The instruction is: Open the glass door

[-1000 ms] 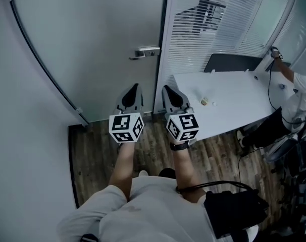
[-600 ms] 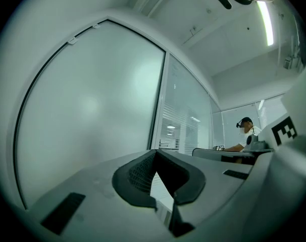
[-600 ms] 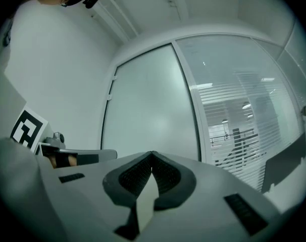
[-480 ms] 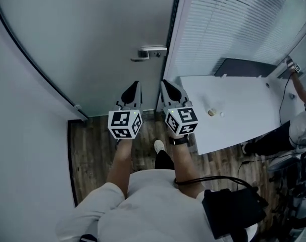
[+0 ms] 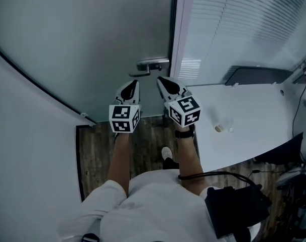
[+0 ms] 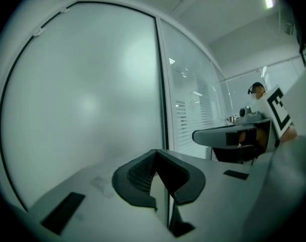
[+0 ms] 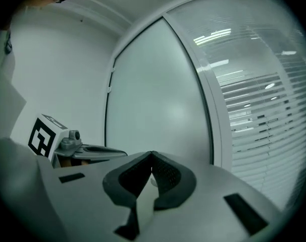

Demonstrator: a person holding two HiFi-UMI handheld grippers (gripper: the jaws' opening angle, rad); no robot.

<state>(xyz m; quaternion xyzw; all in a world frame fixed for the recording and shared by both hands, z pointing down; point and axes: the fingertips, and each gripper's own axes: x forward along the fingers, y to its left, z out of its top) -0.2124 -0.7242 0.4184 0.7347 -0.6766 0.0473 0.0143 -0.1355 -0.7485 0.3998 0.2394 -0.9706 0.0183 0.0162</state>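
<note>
The frosted glass door [image 5: 92, 44] stands closed in front of me, its metal lever handle [image 5: 152, 65] at the right edge by the frame. My left gripper [image 5: 134, 82] is shut and empty, with its tip just below and left of the handle. Just under the handle's right end is my right gripper [image 5: 161, 78], also shut and empty. Neither visibly touches the handle. In the left gripper view the shut left gripper [image 6: 155, 152] faces the door glass [image 6: 82, 95]. In the right gripper view the right gripper [image 7: 152, 154] points at the door [image 7: 158, 105], with the left gripper [image 7: 67, 146] beside it.
A glass wall with blinds [image 5: 244, 29] runs right of the door. A white table [image 5: 254, 115] with a small object [image 5: 219, 128] stands close on the right. A curved white wall [image 5: 27, 160] closes the left. A black bag [image 5: 236, 205] hangs at my right hip over the wood floor [image 5: 97, 155].
Both grippers have moved forward toward the door, still shut. Their tips, once well below the handle, now sit just under it. The table has slid past on the right.
</note>
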